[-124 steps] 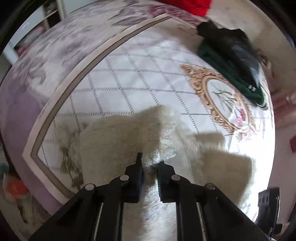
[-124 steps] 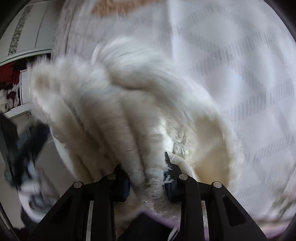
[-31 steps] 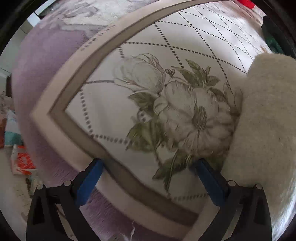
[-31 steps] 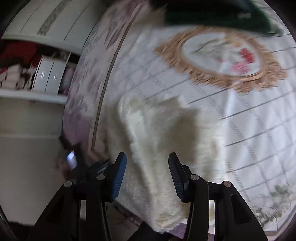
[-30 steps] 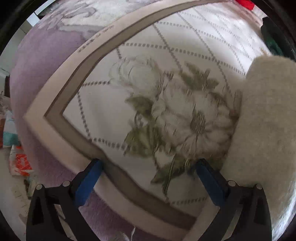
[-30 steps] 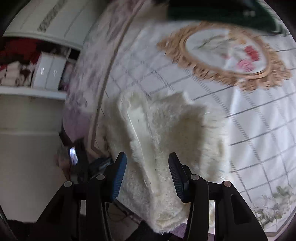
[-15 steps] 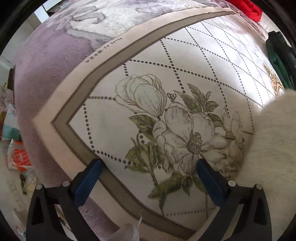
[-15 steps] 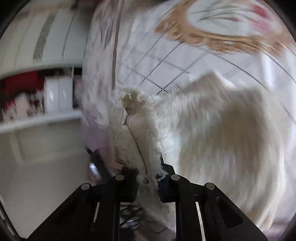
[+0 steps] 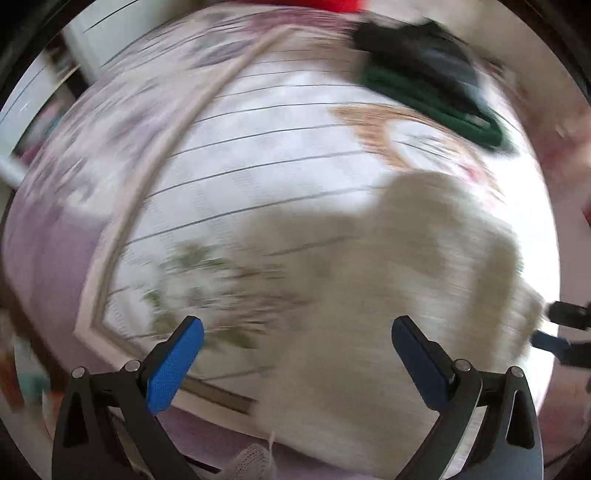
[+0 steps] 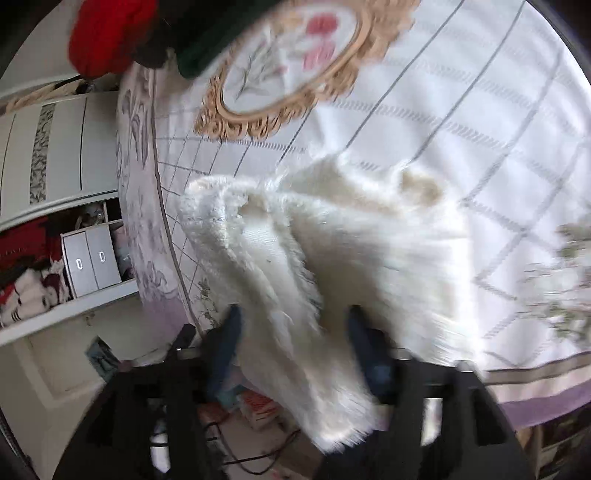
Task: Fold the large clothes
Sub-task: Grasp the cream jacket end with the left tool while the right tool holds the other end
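From my left wrist camera everything is smeared with motion blur, but I can see my left gripper (image 9: pixel 297 338) with its blue-padded fingers spread wide and nothing between them, above the bedspread (image 9: pixel 258 155). The cream fluffy garment (image 9: pixel 406 295) lies bunched on the near part of the bed, ahead and to the right of that gripper, partly over the green floral print. Beyond it sit a gold-framed medallion (image 9: pixel 406 136) in the cover and a dark green and black pile of clothes (image 9: pixel 424 77). At the right edge I catch my right gripper (image 9: pixel 565 332) beside the garment's edge. From the right wrist camera, the right gripper (image 10: pixel 293 332) has its jaws apart, with the garment's (image 10: pixel 332 258) shaggy hem hanging between them over the bed edge; I cannot tell whether the fingers touch the fabric. A red item (image 10: pixel 107 33) lies at the far corner, and a white shelf unit (image 10: pixel 66 229) stands off the bed's side
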`<state>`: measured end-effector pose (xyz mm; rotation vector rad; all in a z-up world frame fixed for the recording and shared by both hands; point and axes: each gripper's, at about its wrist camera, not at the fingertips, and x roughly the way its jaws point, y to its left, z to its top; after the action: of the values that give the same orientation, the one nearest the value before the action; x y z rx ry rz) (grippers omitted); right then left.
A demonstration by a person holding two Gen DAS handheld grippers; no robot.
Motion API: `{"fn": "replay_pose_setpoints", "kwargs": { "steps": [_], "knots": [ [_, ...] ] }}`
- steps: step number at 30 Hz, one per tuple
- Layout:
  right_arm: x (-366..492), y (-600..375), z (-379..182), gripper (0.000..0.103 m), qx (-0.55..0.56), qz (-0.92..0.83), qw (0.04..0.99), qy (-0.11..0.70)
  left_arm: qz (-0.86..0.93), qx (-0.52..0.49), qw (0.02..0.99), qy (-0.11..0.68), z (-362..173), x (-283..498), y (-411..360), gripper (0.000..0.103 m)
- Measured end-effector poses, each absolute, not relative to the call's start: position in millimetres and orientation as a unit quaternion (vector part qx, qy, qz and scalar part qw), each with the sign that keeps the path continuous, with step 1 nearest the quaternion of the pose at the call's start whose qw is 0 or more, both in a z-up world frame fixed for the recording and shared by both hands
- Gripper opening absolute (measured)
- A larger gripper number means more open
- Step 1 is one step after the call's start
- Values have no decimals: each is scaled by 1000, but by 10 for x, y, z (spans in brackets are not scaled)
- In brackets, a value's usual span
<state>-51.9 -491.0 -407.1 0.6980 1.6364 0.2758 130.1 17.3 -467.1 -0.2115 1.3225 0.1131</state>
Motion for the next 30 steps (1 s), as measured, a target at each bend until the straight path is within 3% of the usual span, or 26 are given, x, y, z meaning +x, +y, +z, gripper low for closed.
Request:
{"fn": "replay_pose_setpoints", "kwargs": {
  "steps": [4, 13, 14, 15, 16, 18, 20, 23, 27, 30],
  "knots": [
    [-774, -5304, -4192, 68, 279, 94, 619, 728, -25, -70, 780, 621, -4598, 1534, -506, 103],
    [-1132, -5631, -4836, 68, 328, 108, 617, 707, -64, 80, 742, 662, -5164, 2023, -1342, 102],
    [-1132, -5655, -4896, 68, 337, 116, 615, 703, -64, 97, 742, 660, -5216, 2051, -1375, 95],
    [-1118, -5661, -4939, 69, 342, 120, 614, 701, -64, 107, 747, 653, -5238, 2068, -1364, 78],
    [-1094, -5678, -4983, 69, 351, 132, 616, 693, -61, 114, 752, 646, -5231, 2079, -1356, 71],
    [-1040, -5674, -5035, 71, 352, 150, 618, 687, -65, 108, 758, 639, -5157, 2096, -1249, 34],
    [-950, -5652, -5091, 71, 356, 170, 618, 680, -67, 96, 763, 635, -5053, 2120, -1097, 19],
    [-822, -5567, -5170, 71, 360, 199, 610, 678, -87, 70, 771, 628, -4871, 2065, -986, 16],
    [-683, -5484, -5233, 45, 392, 209, 604, 662, -138, 100, 776, 607, -4688, 1916, -1123, 16],
    [-555, -5441, -5214, 41, 387, 220, 604, 660, -167, 119, 773, 601, -4622, 1802, -1272, 16]
  ]
}}
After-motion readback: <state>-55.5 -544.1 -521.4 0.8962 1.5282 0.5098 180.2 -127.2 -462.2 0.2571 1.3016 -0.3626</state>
